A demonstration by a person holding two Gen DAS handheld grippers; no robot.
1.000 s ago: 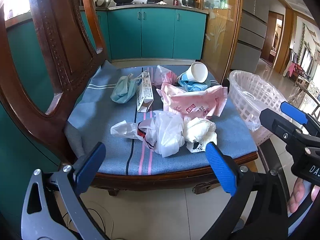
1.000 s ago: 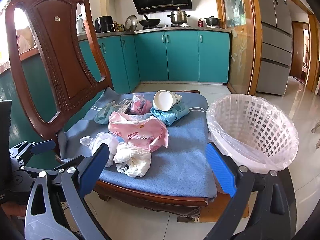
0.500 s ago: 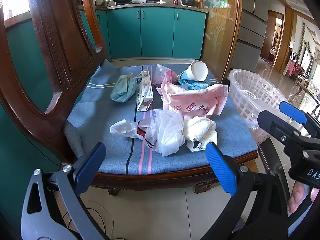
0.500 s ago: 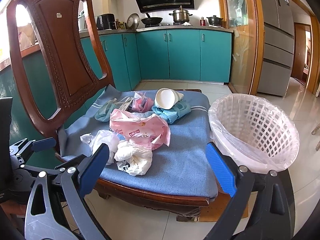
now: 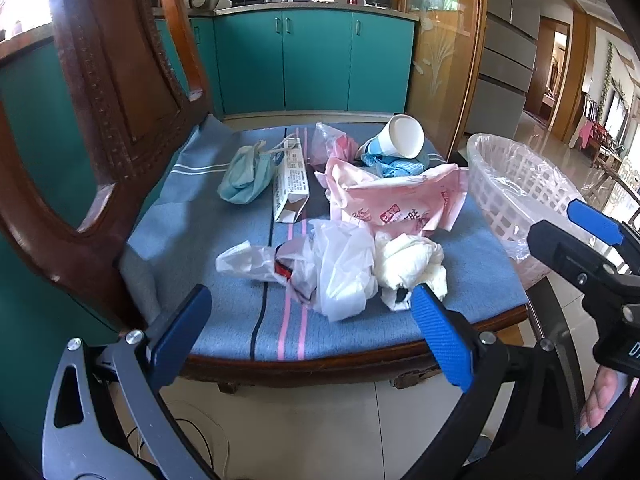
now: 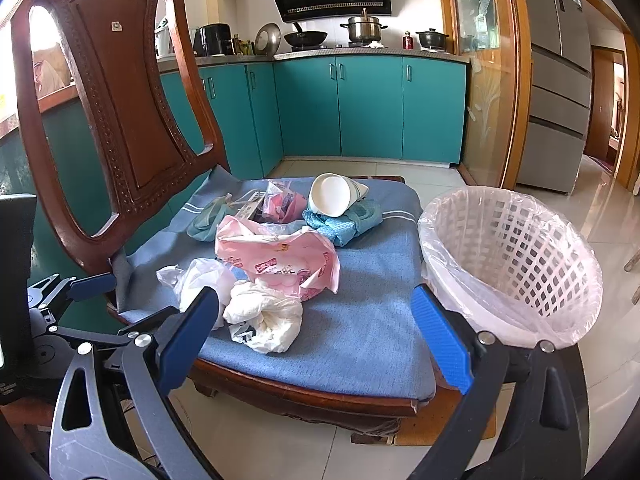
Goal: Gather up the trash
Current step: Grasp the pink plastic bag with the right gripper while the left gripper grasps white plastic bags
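Trash lies on a blue chair cushion (image 5: 192,224): a crumpled white tissue wad (image 5: 410,258) (image 6: 266,314), a white plastic bag (image 5: 332,272) (image 6: 200,280), a pink wrapper (image 5: 396,204) (image 6: 280,256), a small white carton (image 5: 291,184), a teal face mask (image 5: 244,178), a tipped white paper cup (image 5: 402,138) (image 6: 332,196) on a blue cloth (image 6: 344,224). A white lined basket (image 6: 516,264) (image 5: 516,200) stands to the right. My left gripper (image 5: 310,332) is open and empty, just before the cushion's front edge. My right gripper (image 6: 314,336) is open and empty, near the tissue wad.
The carved wooden chair back (image 6: 116,92) rises at the left. Teal kitchen cabinets (image 6: 360,108) and a grey fridge (image 6: 560,80) stand behind. Tiled floor (image 6: 280,440) lies below the chair.
Both grippers have drifted slightly closer to the chair. Both stay open and the trash has not moved.
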